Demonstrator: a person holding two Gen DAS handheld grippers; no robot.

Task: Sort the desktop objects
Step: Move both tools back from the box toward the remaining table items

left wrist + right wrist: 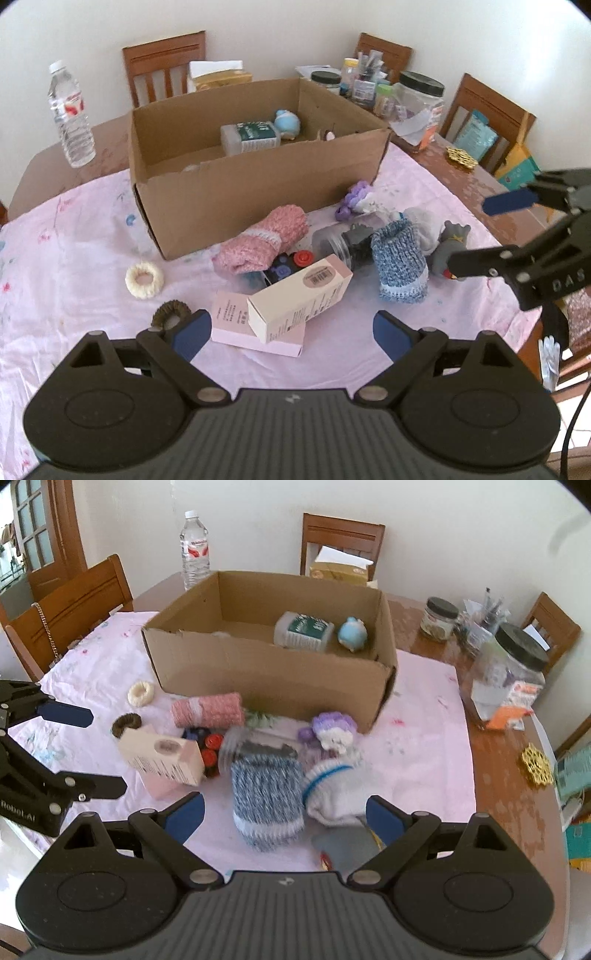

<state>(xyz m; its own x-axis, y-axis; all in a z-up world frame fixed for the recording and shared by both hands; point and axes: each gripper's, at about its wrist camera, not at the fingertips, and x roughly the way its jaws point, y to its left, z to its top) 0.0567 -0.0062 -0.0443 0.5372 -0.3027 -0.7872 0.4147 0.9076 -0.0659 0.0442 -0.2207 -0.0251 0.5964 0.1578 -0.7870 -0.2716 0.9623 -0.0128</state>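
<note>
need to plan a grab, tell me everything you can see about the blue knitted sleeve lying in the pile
The blue knitted sleeve is a short tube of flecked blue-and-white yarn with a paler ribbed band at its near end. It looks soft and thick. It lies on its side on the pink cloth, open end toward the cardboard box. A clear jar lying on its side touches its far end and a white sock lies against its right. Neither gripper touches it.
</note>
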